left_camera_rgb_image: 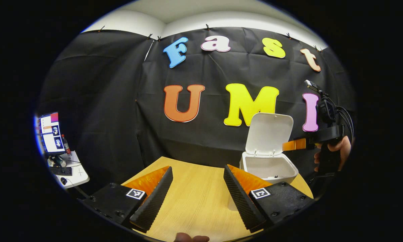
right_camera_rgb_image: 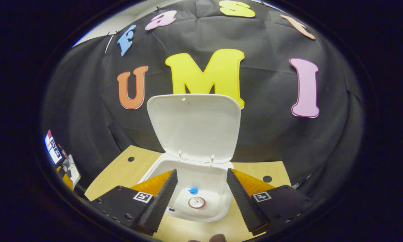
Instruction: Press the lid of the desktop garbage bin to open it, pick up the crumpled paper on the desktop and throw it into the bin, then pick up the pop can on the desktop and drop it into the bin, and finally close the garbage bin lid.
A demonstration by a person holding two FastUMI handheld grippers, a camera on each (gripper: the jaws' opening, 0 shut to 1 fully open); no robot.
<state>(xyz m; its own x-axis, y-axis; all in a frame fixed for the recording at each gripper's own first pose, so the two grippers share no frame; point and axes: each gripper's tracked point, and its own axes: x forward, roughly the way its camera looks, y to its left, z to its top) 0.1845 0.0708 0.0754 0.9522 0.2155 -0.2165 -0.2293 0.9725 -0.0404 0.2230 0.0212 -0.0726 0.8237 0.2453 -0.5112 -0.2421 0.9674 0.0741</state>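
Bin (right_camera_rgb_image: 218,208) open, lid (right_camera_rgb_image: 193,126) upright; pop can (right_camera_rgb_image: 196,202) standing inside beside a blue scrap. Right gripper (right_camera_rgb_image: 201,198) spread, empty, above the opening. Left gripper (left_camera_rgb_image: 198,196) likewise released over bare table (left_camera_rgb_image: 194,201). Remaining step, likely: lid pushed down shut.

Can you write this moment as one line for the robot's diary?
bin: lid up | can: inside | right gripper: open, above bin | left gripper: open

Open bin (left_camera_rgb_image: 268,168) on wooden table (left_camera_rgb_image: 194,198)
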